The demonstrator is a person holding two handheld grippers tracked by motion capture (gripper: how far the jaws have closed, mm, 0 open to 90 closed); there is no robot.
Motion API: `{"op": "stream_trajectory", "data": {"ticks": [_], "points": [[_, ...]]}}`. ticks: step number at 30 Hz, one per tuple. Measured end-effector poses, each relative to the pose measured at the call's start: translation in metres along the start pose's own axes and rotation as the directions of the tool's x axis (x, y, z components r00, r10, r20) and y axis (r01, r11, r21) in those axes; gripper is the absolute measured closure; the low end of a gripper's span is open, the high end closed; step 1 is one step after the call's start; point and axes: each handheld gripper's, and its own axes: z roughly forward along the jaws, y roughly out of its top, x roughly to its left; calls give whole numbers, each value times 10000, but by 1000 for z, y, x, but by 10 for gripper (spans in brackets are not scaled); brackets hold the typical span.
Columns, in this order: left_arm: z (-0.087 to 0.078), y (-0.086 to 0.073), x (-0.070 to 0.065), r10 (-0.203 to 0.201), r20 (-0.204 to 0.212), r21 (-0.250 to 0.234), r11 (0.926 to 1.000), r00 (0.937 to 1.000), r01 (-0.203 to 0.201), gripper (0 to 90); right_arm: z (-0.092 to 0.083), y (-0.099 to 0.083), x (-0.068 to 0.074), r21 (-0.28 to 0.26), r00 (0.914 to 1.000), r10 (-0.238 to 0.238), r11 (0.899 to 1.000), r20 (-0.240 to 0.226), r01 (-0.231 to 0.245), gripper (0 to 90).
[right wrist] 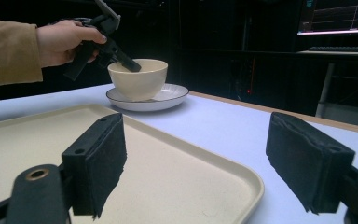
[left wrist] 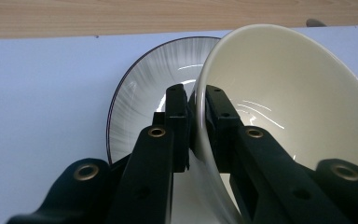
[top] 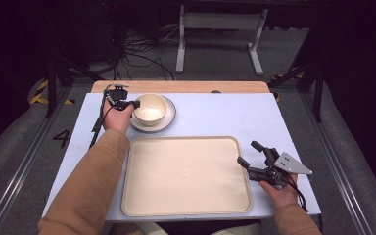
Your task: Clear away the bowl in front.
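Bowl rim gripped near the desk's far left corner

The cream bowl (top: 150,108), seated on a plate (top: 169,117), was clamped by the left hand-held gripper (top: 135,104); the right hand-held gripper (top: 250,154) was held released beside the tray (top: 186,176).

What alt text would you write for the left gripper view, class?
The left gripper has its two black jaws shut on the rim of a glossy cream ceramic bowl, which sits on a pale, dark-rimmed round plate on a light blue table.
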Motion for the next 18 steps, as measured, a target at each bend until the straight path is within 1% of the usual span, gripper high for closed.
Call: {"op": "stream_trajectory", "data": {"ticks": [4, 8, 12, 15, 18], "points": [[-7, 5, -3, 88, 218, 15, 10000, 9997, -88, 819, 0, 0, 0, 2, 10000, 4, 10000, -2, -4, 201], [-16, 10, -10, 428, 213, -5, 9991, 9989, -428, 818, 0, 0, 0, -5, 10000, 5, 10000, -4, -5, 200], [-23, 12, -12, 469, 328, -47, 9989, 9984, -468, 818, 0, 0, 0, 1, 10000, 9, 10000, -5, -9, 200], [-31, 15, -13, 657, 312, -18, 9978, 9974, -656, 818, 0, 0, 0, 4, 10000, 9, 10000, -3, -9, 200], [-38, 17, -15, 775, 419, 14, 9970, 9961, -776, 818, 0, 0, 0, 8, 10000, 11, 10000, -4, -11, 200]]}}
